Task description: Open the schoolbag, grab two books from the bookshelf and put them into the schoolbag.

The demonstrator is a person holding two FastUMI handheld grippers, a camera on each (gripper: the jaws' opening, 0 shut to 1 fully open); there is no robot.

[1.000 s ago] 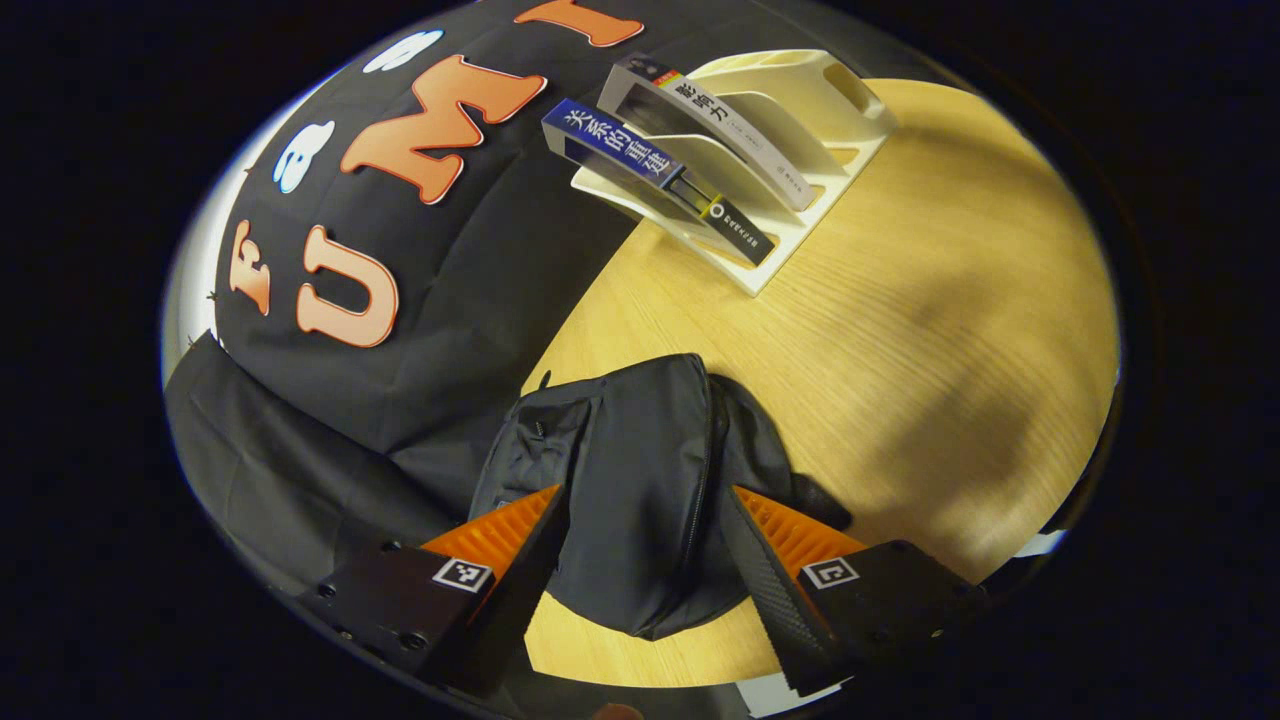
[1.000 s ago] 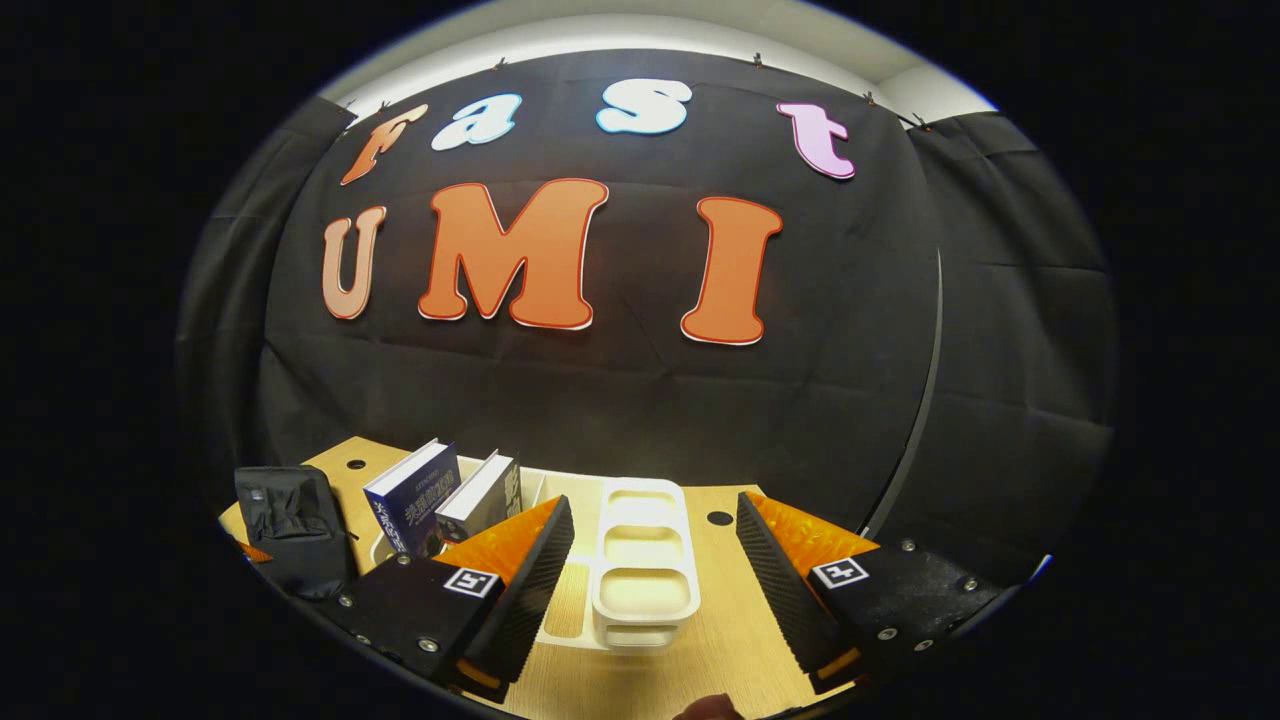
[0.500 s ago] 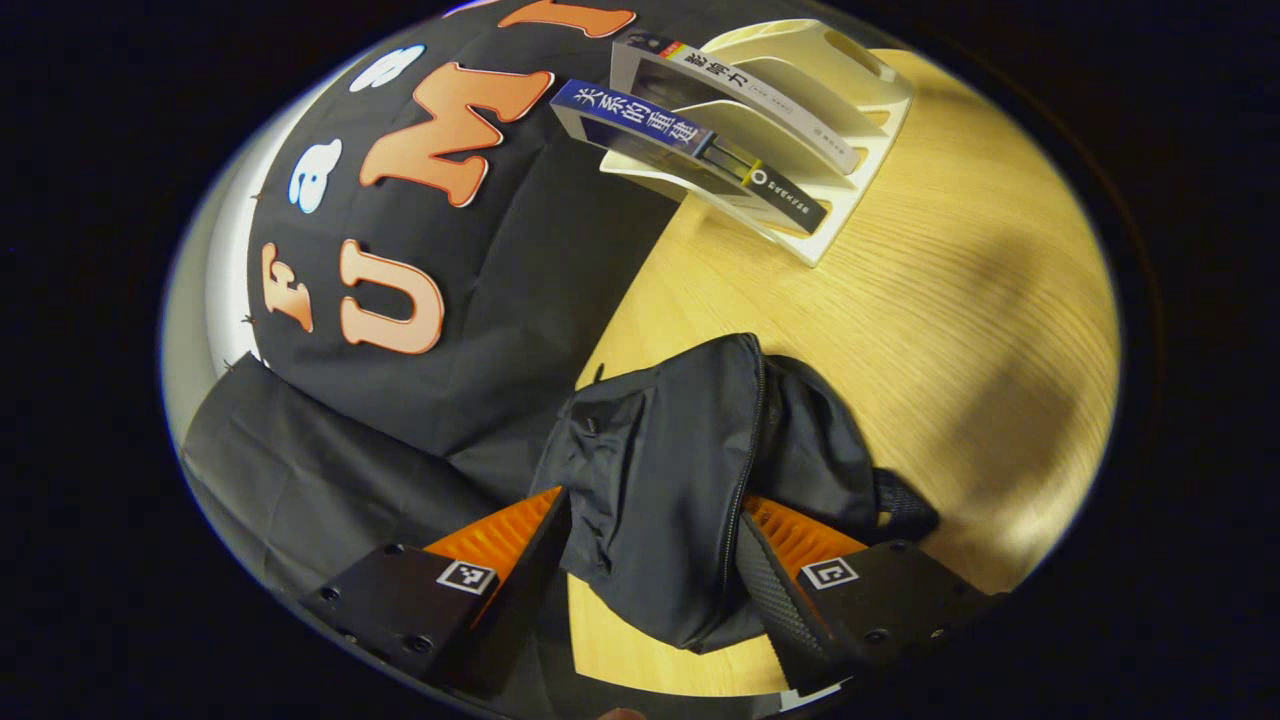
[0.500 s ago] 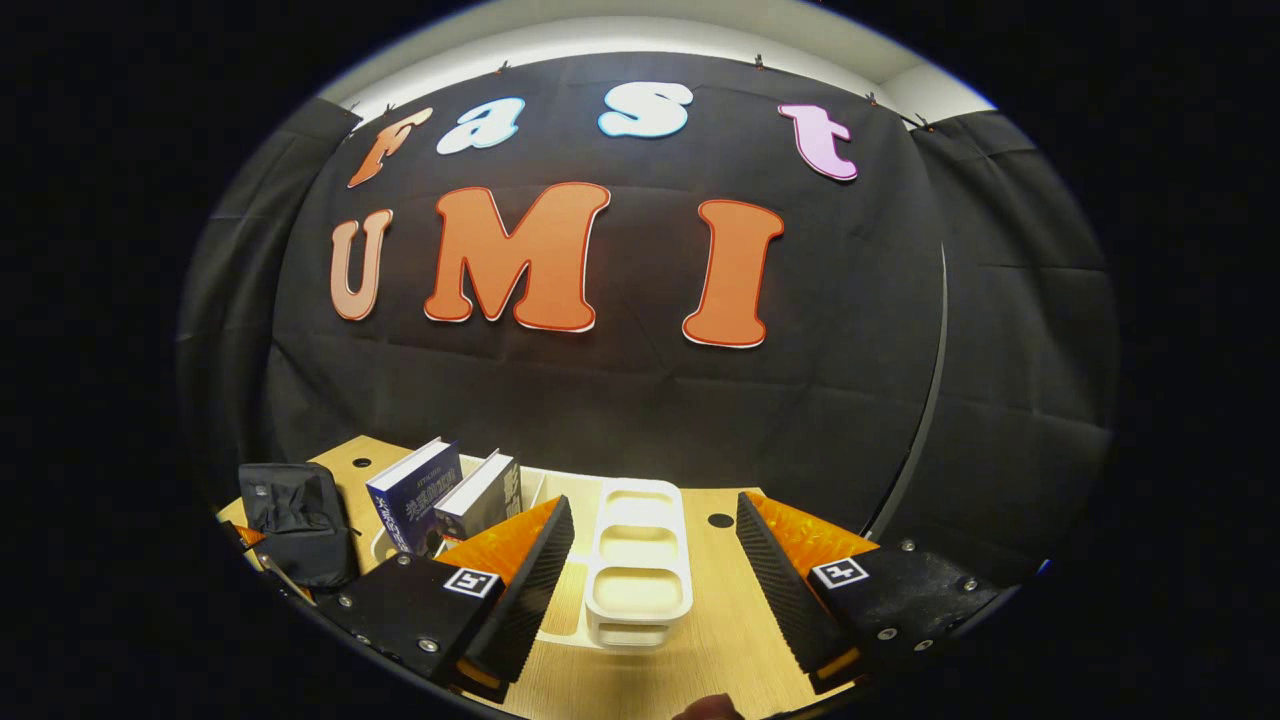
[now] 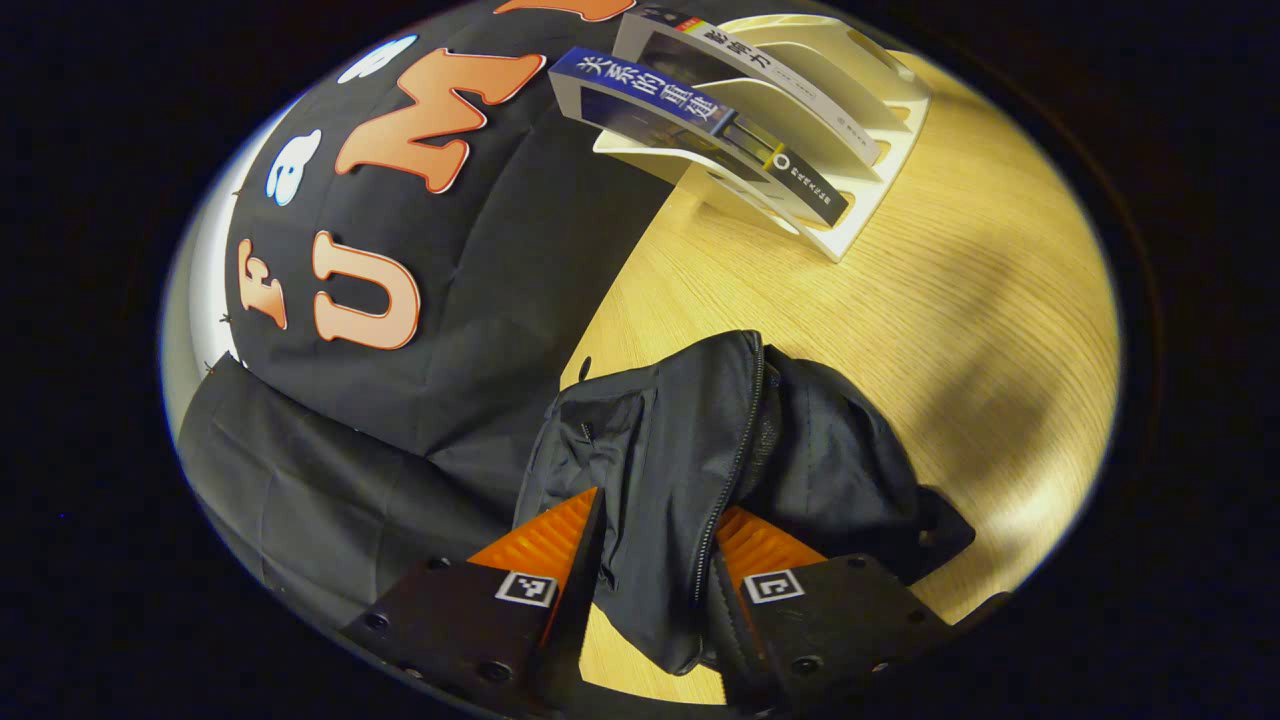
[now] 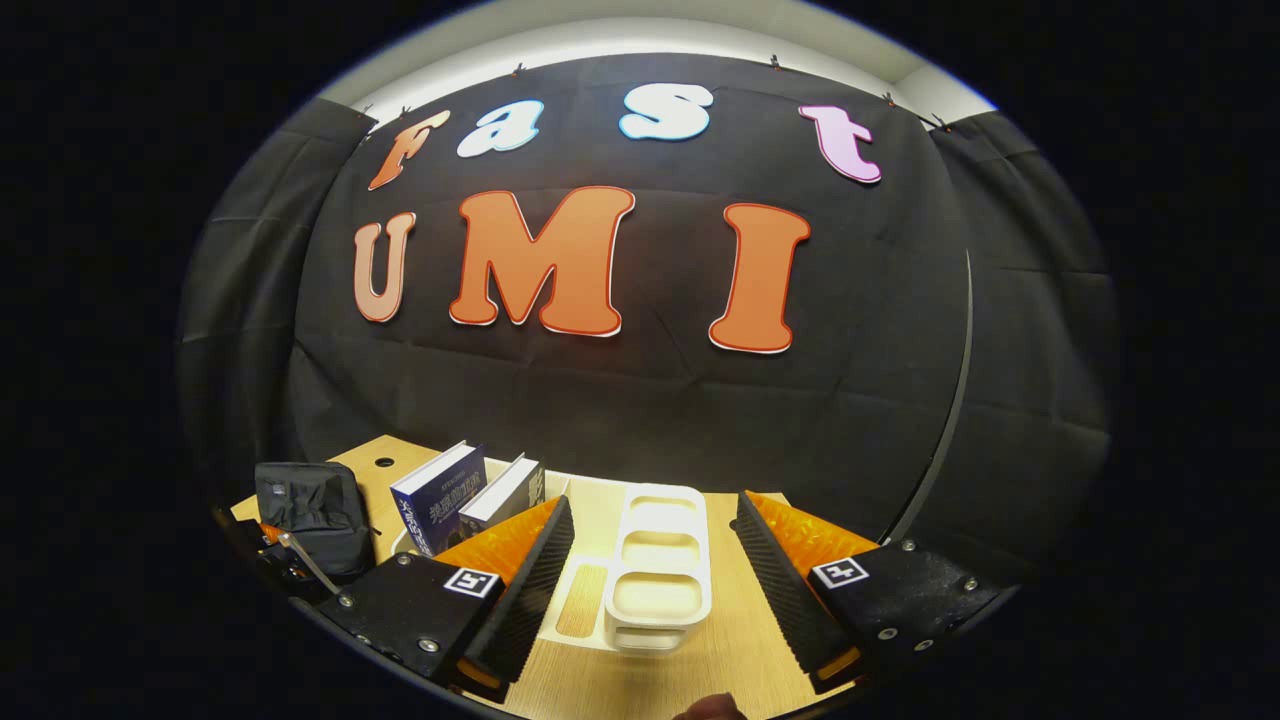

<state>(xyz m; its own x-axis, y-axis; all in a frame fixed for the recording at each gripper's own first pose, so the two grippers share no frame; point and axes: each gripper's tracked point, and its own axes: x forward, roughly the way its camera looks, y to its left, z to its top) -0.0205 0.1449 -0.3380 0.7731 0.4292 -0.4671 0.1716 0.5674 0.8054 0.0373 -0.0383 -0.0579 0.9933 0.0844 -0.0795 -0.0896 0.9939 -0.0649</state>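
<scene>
Wooden table (image 5: 950, 330) against black cloth booth wall. Schoolbag (image 5: 690, 450) slumps at the table's back edge, zip track running down its front. Left gripper (image 5: 655, 575) pinches a fold of bag fabric beside the zip, both fingers pressing it, likely to steady the bag for unzipping. Blue book (image 5: 700, 130) and white book (image 5: 760, 80) lean in the slotted cream bookshelf (image 5: 880, 190), well apart from the bag. Right gripper (image 6: 655, 560) hovers spread and empty above the shelf's free slots, waiting.

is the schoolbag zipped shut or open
Partly open: the schoolbag gapes along its zipper, showing lining. The left hand-held gripper pinches its flap.
</scene>
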